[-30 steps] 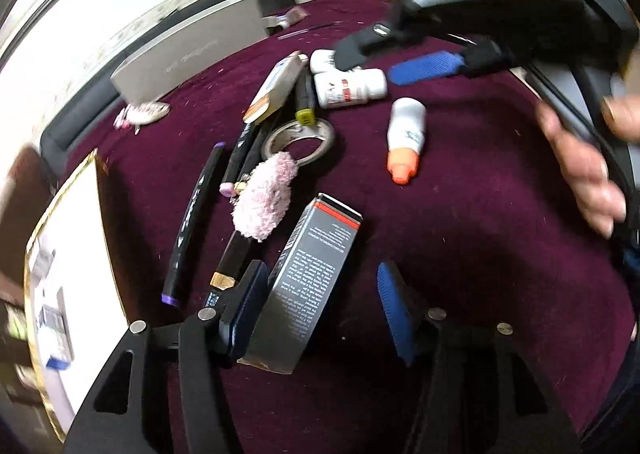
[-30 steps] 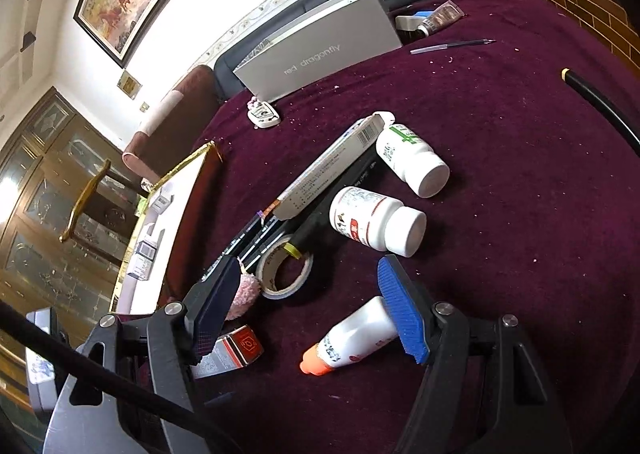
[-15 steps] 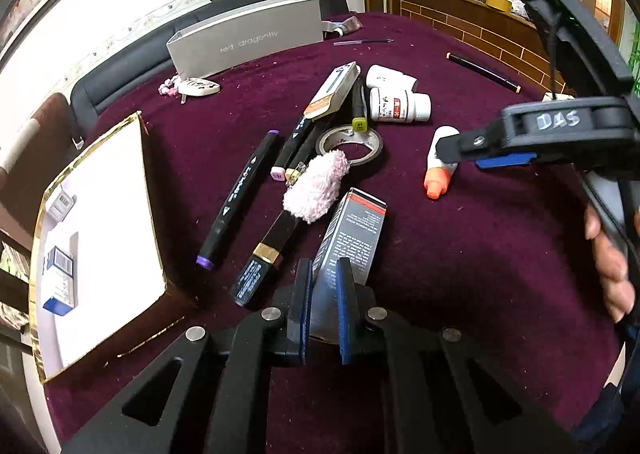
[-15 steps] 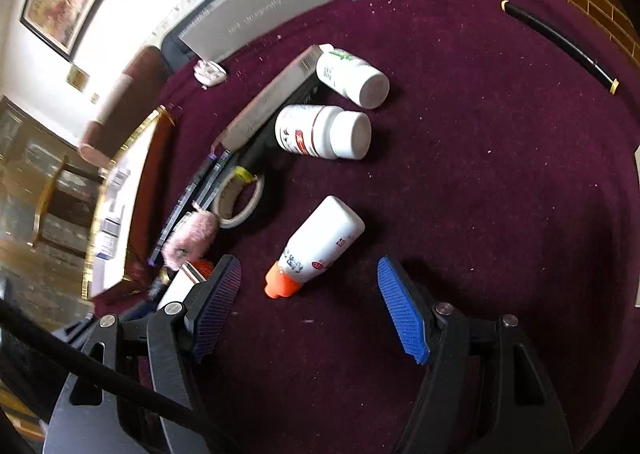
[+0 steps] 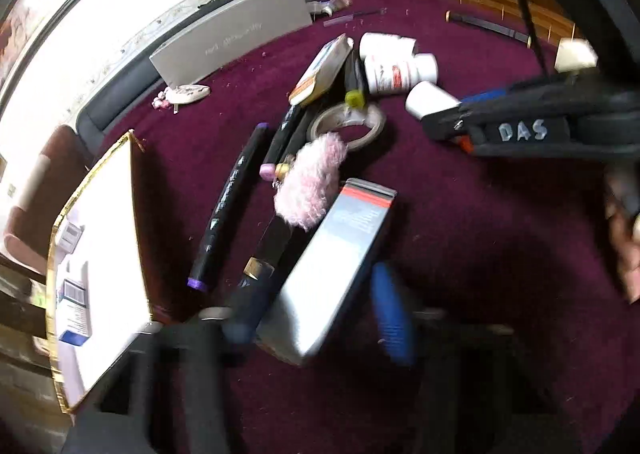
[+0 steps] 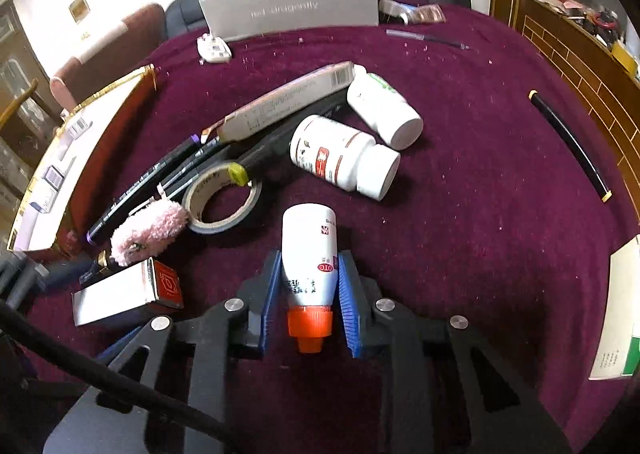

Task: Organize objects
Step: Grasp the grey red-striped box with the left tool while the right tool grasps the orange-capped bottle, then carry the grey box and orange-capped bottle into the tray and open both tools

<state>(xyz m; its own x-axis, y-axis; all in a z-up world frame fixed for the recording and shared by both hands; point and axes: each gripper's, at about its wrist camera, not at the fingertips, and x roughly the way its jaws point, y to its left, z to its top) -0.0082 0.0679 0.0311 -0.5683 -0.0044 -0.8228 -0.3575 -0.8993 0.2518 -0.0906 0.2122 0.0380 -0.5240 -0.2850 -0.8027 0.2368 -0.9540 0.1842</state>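
My right gripper (image 6: 307, 306) is shut on a white bottle with an orange cap (image 6: 309, 254), its blue pads pressed on both sides near the cap; it also shows in the left wrist view (image 5: 430, 99). My left gripper (image 5: 320, 310) is open around a grey box with a red end (image 5: 336, 266), which lies on the maroon cloth; the view is blurred. The box also shows in the right wrist view (image 6: 128, 296). A pink fuzzy item (image 5: 310, 181), markers (image 5: 230, 205), a tape roll (image 6: 222, 197) and two white pill bottles (image 6: 344, 157) lie in a heap.
A gold-rimmed tray (image 5: 100, 254) with small boxes sits at the left. A grey case (image 6: 292, 3) stands at the back. A black pen (image 6: 568, 141) lies at the right, a white and green box (image 6: 620, 314) at the right edge.
My right gripper has closed on the orange-capped bottle. My left gripper, shut half a second ago, has opened around the grey box.
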